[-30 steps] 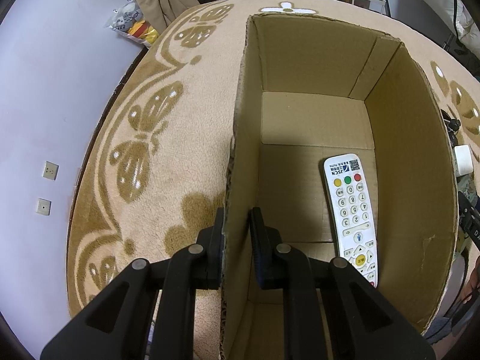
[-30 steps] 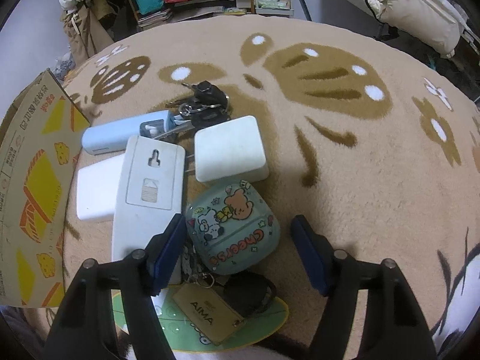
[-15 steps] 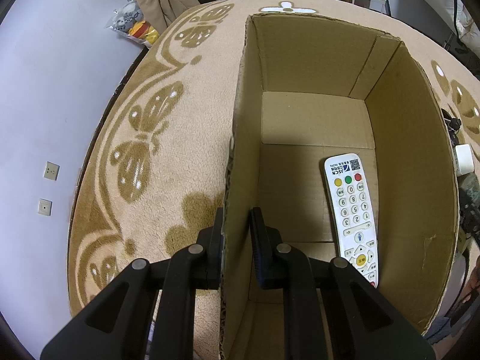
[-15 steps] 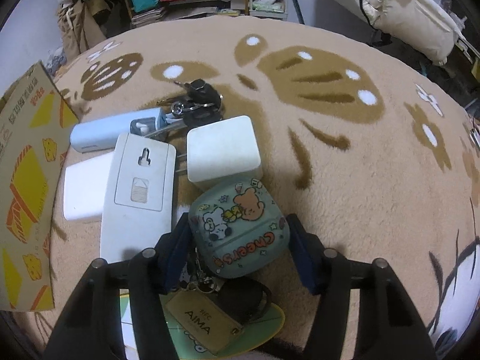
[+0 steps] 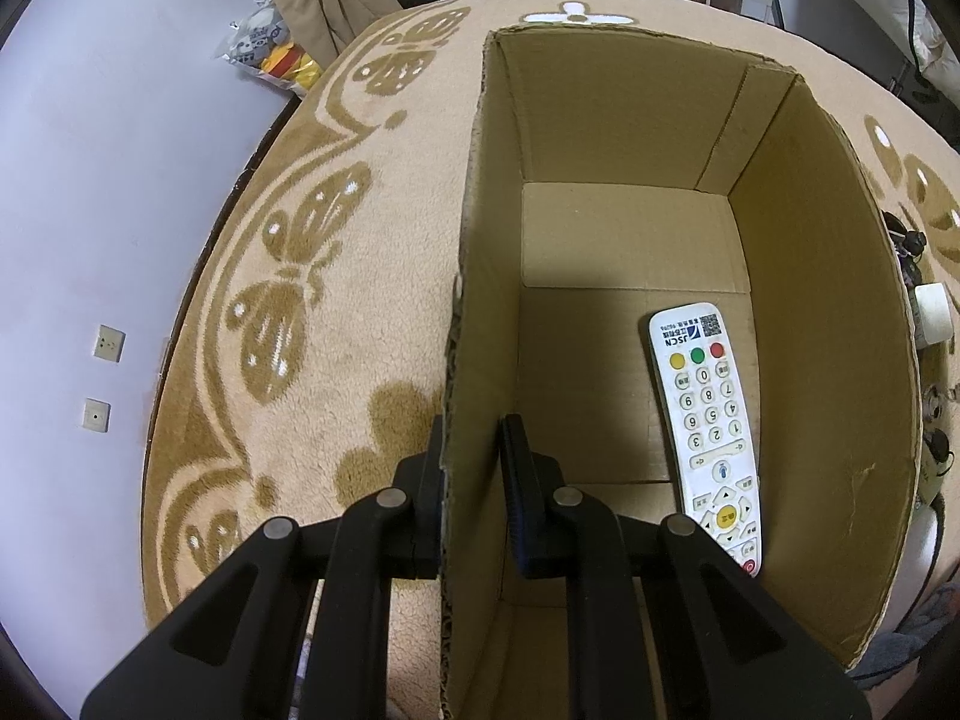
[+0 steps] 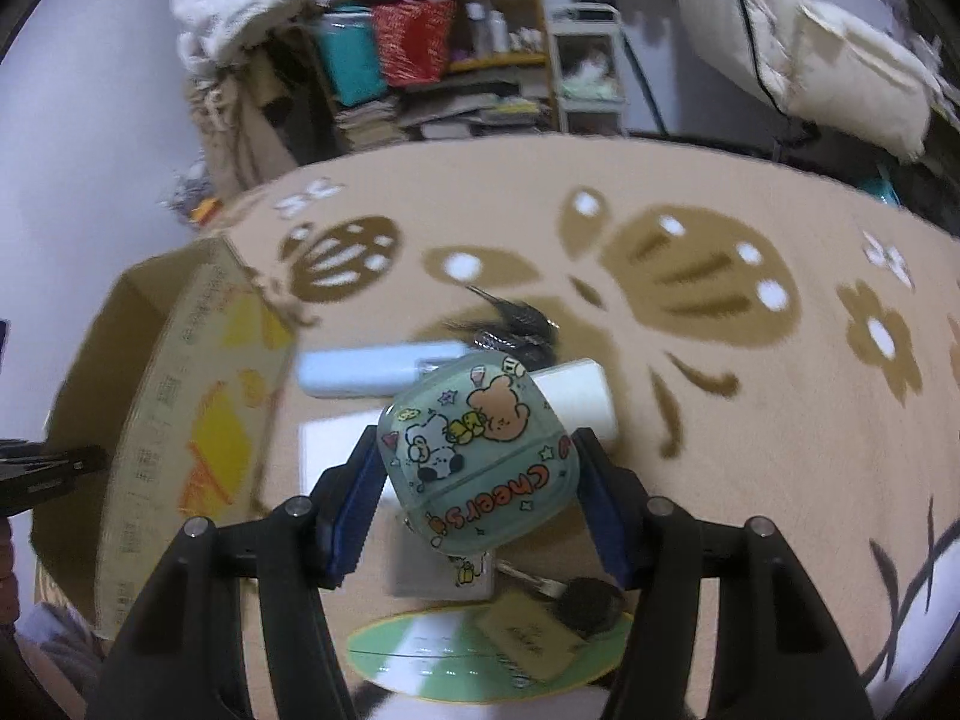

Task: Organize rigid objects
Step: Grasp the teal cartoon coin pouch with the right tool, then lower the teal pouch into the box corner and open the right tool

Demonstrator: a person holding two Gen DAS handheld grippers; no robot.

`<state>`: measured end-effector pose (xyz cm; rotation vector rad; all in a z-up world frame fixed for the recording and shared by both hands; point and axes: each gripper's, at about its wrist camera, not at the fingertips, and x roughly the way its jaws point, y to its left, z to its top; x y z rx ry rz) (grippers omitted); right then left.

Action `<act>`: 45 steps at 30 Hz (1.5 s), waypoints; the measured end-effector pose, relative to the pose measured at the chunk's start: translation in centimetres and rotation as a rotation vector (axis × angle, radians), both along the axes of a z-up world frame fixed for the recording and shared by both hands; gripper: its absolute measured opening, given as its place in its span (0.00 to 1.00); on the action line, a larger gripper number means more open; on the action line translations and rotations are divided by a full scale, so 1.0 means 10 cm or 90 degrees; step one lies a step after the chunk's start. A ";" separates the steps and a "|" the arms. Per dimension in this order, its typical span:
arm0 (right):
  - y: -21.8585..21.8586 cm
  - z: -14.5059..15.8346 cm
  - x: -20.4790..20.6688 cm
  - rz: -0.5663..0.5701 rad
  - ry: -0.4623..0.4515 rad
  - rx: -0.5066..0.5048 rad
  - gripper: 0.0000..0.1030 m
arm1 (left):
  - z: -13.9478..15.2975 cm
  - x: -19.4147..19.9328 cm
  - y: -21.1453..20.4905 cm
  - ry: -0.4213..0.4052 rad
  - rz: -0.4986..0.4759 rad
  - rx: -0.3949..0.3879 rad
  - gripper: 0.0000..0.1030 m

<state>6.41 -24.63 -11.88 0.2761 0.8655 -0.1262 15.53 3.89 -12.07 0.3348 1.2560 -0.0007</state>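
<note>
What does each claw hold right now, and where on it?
The left claw pinches the brown cardboard box by its side wall. The right claw grips the green cartoon-printed case across its two sides.

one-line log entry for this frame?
left gripper: shut on box wall | right gripper: shut on green cartoon case, lifted | remote: in box

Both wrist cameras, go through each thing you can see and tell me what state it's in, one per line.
Cardboard box: open, upright on the rug.
Remote control: face up on the box floor.
Left gripper: shut on the box's near wall.
Cartoon case: clamped, lifted off the pile.
Right gripper: shut on the case.
Blue case: lying flat on the rug.
Keys: lying on the rug, blurred.
</note>
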 end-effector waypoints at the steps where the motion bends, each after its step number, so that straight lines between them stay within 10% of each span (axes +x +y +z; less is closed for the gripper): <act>1: 0.05 0.04 0.01 0.012 -0.009 0.004 0.64 | 0.00 0.00 0.00 0.000 0.000 0.002 0.15; 21: 0.95 1.01 0.34 0.163 -0.142 0.088 0.64 | -0.01 -0.02 -0.02 0.001 0.003 0.009 0.15; 45: 1.30 0.28 0.63 0.209 -0.012 0.074 0.64 | -0.02 0.01 0.00 0.007 0.010 0.002 0.16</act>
